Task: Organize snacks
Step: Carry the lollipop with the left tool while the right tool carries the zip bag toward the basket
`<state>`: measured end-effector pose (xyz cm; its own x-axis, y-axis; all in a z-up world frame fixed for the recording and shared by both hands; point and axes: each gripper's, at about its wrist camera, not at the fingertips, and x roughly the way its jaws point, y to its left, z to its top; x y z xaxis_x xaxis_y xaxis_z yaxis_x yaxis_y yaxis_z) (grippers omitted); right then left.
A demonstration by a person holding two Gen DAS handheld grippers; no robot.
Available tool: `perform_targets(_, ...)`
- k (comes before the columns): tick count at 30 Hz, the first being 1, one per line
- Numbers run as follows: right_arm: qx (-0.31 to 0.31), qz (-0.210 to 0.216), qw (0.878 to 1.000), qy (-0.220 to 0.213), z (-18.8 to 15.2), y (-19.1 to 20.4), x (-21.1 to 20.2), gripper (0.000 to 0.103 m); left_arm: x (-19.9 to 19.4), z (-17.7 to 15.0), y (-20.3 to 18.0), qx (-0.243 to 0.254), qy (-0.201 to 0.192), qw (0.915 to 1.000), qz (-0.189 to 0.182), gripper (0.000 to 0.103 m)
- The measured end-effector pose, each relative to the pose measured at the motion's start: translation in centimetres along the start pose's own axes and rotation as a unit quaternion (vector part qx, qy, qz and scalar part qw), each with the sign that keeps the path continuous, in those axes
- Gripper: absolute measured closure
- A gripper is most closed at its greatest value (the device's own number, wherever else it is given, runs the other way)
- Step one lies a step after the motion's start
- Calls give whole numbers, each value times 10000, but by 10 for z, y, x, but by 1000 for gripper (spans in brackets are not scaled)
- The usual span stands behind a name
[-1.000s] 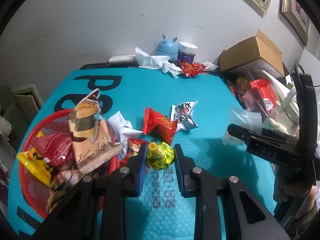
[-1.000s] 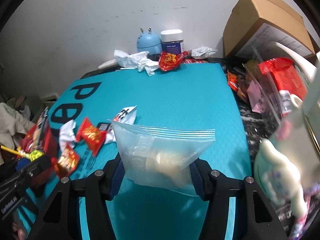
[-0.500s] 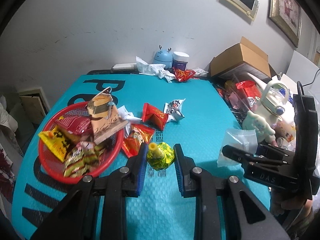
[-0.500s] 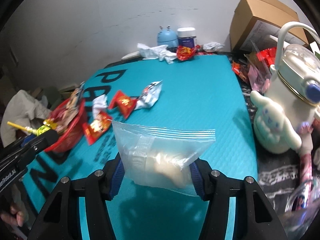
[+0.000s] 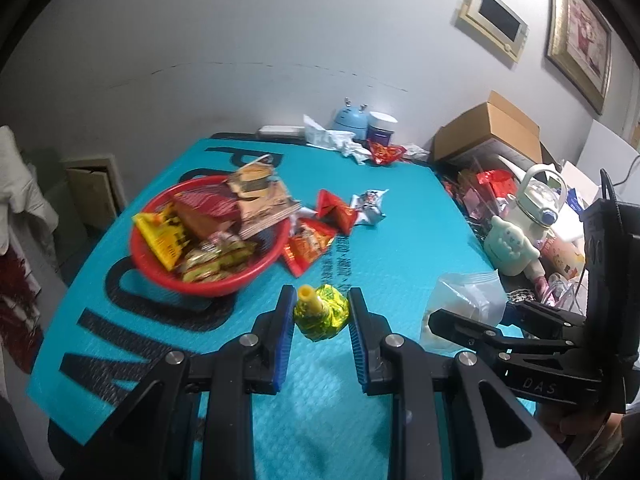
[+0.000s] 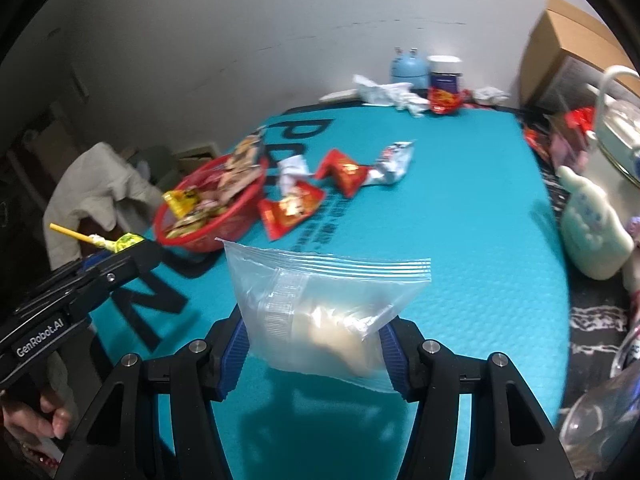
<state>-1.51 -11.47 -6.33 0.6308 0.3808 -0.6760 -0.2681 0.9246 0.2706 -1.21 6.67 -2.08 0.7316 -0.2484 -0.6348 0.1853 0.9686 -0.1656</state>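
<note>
My left gripper (image 5: 321, 312) is shut on a yellow-green wrapped lollipop (image 5: 320, 312), its yellow stick pointing up toward the camera. That lollipop (image 6: 120, 243) also shows at the left of the right wrist view, held over the table's near left corner. My right gripper (image 6: 314, 338) is shut on a clear zip bag (image 6: 320, 304) with a pale snack inside, held above the teal mat (image 6: 460, 216). The zip bag (image 5: 468, 296) sits right of the lollipop in the left wrist view. A red basket (image 5: 208, 276) full of snack packets stands at the mat's left. Red packets (image 5: 308, 244) and a silver packet (image 5: 370, 210) lie loose beside it.
A white kettle (image 5: 540, 200) and a pale plush toy (image 5: 508, 248) stand off the mat's right edge amid clutter. A cardboard box (image 5: 488, 132), a blue gadget (image 5: 352, 120), a jar (image 5: 382, 128) and crumpled paper (image 5: 332, 140) line the far wall. A person's hand (image 6: 44, 420) grips the left tool.
Both grippers have pulled back toward the near edge of the table, so the basket and loose packets look farther off. Each still holds its item: lollipop left, zip bag right.
</note>
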Motion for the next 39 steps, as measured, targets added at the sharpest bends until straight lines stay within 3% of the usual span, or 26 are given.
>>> perform_targets(12,-617,623,9960,187,17,56,17,45,-26,-1,47,-402,-133,9986,309,78)
perform_targets(20,-853,685,9937,239,46,69,30,44,-22,18,69,-464,-218,9977,438,78)
perform_targets(28,-1054,609,9924,192,73,79,47,44,3,41,88,-419,-139,9980,460,78)
perform_targets(39,-1084,474,9926,255,94,81,74,44,52,53,113,-461,319,9975,434,78)
